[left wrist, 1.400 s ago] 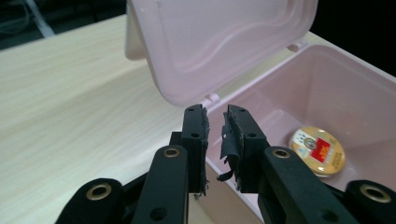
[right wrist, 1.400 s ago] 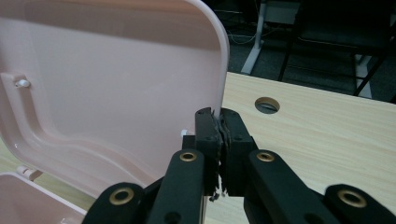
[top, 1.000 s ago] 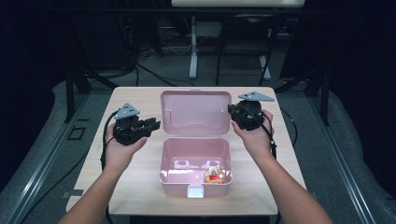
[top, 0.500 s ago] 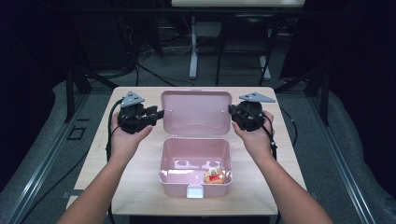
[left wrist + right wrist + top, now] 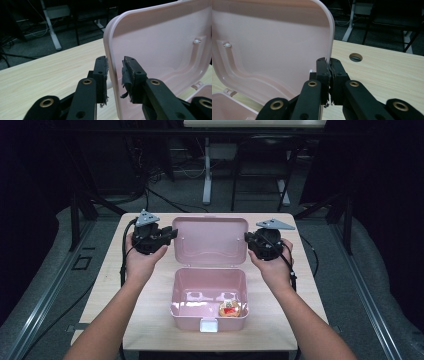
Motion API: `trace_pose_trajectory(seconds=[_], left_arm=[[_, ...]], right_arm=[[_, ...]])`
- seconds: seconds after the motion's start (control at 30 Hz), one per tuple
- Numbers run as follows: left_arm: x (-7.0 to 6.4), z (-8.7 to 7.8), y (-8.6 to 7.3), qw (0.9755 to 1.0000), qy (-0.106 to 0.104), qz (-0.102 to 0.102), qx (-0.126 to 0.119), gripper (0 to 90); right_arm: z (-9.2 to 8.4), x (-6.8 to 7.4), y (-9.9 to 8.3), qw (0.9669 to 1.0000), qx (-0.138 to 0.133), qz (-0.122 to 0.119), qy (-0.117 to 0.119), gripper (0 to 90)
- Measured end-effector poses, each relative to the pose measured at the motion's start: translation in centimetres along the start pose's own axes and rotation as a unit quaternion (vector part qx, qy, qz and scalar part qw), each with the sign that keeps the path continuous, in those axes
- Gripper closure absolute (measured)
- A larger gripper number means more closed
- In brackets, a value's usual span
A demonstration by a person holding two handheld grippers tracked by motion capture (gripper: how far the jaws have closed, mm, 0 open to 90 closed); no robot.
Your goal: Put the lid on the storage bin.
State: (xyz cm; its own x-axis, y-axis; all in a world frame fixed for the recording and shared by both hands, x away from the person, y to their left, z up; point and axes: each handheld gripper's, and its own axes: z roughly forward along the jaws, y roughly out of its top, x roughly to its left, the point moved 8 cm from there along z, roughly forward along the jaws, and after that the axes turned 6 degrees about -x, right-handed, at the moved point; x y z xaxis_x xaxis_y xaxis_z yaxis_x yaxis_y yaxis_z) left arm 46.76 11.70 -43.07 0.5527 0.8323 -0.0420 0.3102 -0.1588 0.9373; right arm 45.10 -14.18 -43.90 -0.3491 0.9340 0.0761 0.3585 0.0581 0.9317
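Work in hand: I'm at a pink lunch box standing open on the counter [image 5: 150, 320], with both claws at its raised lid [image 5: 210, 240].

Lid position: it stands up behind the box base [image 5: 209, 292], hinged along the base's far edge, its hollow inner face turned toward me; the long axis runs left to right across the counter.

Right claw [image 5: 329, 65]: clamped on the lid's right edge, the rim pinched between the two pads with no gap showing. In the high view it sits at that edge [image 5: 250, 239].

Left claw [image 5: 115, 68]: its jaws have just been closing, and they straddle the lid's left rim, one pad behind the lid and one in front. I still see a gap on the inner side, so I read it as not gripping yet. In the high view it points in at the left edge [image 5: 172, 234].

Key relation: the lid's left rim already lies between the left claw's pads, running upright through the gap; the claw need not travel, only close.

Nearer hand: each is at its own end; the right already holds.

Inside the base: a small red and yellow item [image 5: 230, 308] lies in the near right corner, well below both claws.

My judgement: with both ends held, the lid can swing forward and down evenly.
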Motion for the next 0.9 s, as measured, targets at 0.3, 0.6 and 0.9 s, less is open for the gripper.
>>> trace_pose_trajectory(seconds=[0.3, 0.6, 0.9], left_arm=[[0.35, 0.31, -0.09, 1.0000, 0.000, -0.009, 0.003, 81.2], [0.22, 0.45, -0.09, 0.9999, 0.003, -0.014, 0.001, 82.8], [0.16, 0.28, -0.06, 0.9999, 0.005, -0.012, 0.003, 83.1]], right_arm=[[0.07, 0.01, 0.01, 1.0000, -0.002, 0.000, 0.002, 86.9], [0.14, -0.10, -0.03, 0.9999, -0.002, 0.009, 0.006, 86.5], [0.37, -0.31, 0.54, 0.9997, -0.002, 0.025, 0.005, 86.5]])
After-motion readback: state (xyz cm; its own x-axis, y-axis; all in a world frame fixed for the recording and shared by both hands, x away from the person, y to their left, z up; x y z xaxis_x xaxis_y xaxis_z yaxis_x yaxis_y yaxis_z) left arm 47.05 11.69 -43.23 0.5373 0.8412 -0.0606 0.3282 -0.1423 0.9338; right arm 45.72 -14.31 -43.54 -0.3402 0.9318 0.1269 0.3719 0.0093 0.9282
